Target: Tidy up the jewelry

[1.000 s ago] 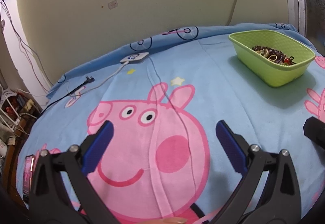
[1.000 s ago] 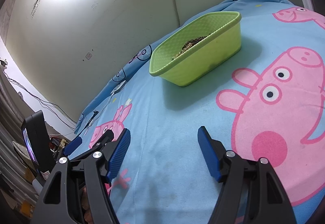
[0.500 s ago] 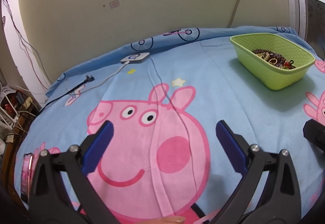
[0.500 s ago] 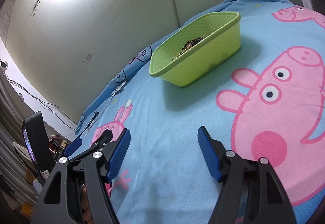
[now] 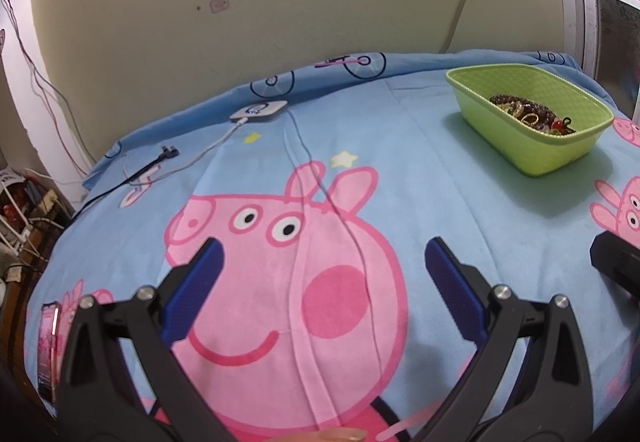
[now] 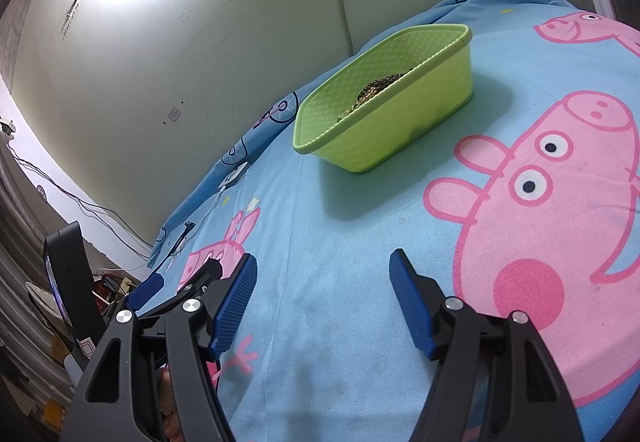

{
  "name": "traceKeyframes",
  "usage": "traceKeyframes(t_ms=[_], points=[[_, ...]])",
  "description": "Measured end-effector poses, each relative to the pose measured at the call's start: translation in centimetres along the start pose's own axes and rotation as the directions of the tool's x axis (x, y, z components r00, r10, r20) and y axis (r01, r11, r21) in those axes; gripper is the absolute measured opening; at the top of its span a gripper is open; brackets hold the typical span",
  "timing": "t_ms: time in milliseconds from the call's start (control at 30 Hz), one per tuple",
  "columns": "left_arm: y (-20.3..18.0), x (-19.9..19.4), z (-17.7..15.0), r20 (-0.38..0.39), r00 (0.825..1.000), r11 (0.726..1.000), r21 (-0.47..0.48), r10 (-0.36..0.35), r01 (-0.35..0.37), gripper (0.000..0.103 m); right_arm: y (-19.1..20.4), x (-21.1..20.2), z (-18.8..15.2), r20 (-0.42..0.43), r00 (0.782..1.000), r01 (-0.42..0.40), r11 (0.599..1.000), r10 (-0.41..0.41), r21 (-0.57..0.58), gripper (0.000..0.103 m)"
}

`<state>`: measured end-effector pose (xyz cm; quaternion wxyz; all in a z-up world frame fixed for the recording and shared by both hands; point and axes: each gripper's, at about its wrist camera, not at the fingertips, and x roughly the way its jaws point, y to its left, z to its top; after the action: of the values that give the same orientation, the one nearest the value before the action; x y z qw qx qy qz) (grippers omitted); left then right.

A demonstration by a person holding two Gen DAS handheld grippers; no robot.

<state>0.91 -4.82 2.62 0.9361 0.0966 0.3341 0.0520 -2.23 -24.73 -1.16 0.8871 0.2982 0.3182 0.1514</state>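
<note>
Nothing moved: ribbed blue jaws gape, textured green tub (image 6: 384,121) apart.

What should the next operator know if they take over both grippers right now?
Left gripper: open, empty, above the blue cartoon bedsheet.
Right gripper: open, empty, above the same sheet, pointing toward the green basket.
Jewelry: a tangle of dark beads and gold pieces, all piled in the basket's near end.
Done: no sorted pieces visible; none lie on the sheet.
Left: probably reach into the basket and start pulling pieces out to organize.
Nearby: white charger pad with cables.
</note>
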Motion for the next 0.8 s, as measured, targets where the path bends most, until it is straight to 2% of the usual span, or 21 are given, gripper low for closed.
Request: traceKeyframes(t_ms=[200,567,800], points=[[-0.5,1.0,-0.1,-0.075,0.994,0.996,0.023,-0.079,0.08,0.097,0.0,0.0,0.2,0.0,1.0,-0.002,1.0,0.002,0.001,0.05],[-1.1,1.0,-0.3,-0.085,0.992,0.994,0.045,-0.091,0.095,0.097,-0.1,0.1,0.3,0.003,1.0,-0.004,1.0,0.004,0.005,0.05],[-1.2,1.3,-0.4,-0.115,0.984,0.989,0.043,-0.134,0.14,0.097,-0.2,0.1,0.4,0.002,1.0,-0.005,1.0,0.005,0.005,0.05]])
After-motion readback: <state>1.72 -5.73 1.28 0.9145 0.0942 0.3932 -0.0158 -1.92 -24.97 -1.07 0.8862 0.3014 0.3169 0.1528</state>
